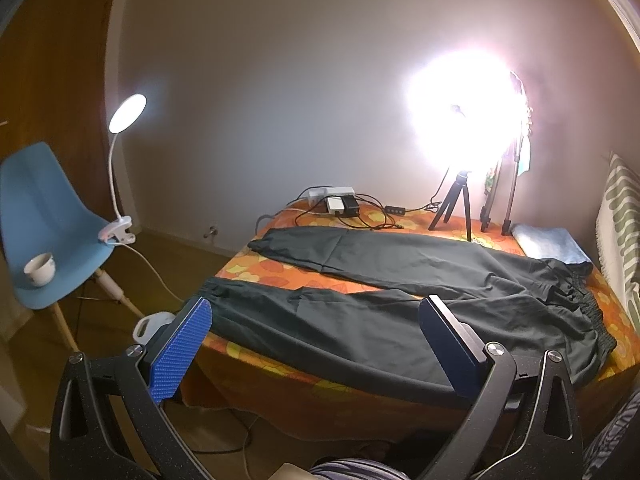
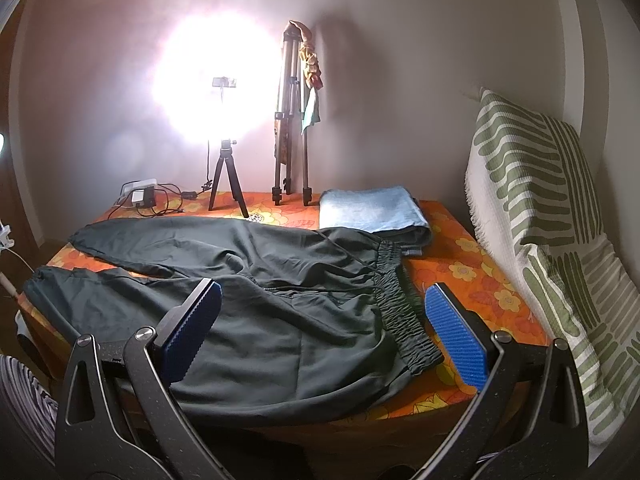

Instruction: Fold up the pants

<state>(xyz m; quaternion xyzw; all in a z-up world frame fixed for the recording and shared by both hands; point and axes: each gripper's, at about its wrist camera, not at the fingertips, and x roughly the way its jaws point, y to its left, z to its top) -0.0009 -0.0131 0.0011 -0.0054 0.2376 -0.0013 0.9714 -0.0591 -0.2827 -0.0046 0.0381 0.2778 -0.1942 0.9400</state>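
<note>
Pants: a dark green pair (image 1: 400, 276) lies spread flat and unfolded on the desk, both legs stretched out side by side with a strip of cloth showing between them.
Waistband: the gathered elastic band (image 2: 404, 312) sits at the right end of the garment, near the desk's right edge; a thin drawstring trails across the fabric beside it.
Leg cuffs: both point toward the left end of the desk; the near cuff reaches the left edge.
Desk: covered by an orange floral cloth (image 2: 472, 280).
Left gripper: (image 1: 316, 312) held above the near edge of the desk, over the near leg, jaws wide apart and holding nothing.
Right gripper: (image 2: 324, 304) held above the near edge by the waist end, jaws wide apart and holding nothing; the waistband shows between the blue pads.
Folded blue towel: (image 2: 372, 208) lies at the far right of the desk, touching the waist end of the pants.
Ring light: (image 2: 216, 80) glares from a small tripod at the back, beside a taller folded tripod (image 2: 290, 120).
Power strip and cables: (image 1: 332, 196) at the far left corner.
Blue chair: (image 1: 44, 220) left of the desk, carrying a white cup (image 1: 39, 268) and a clip lamp (image 1: 120, 168).
Striped cushion: (image 2: 552, 240) leans at the right.
</note>
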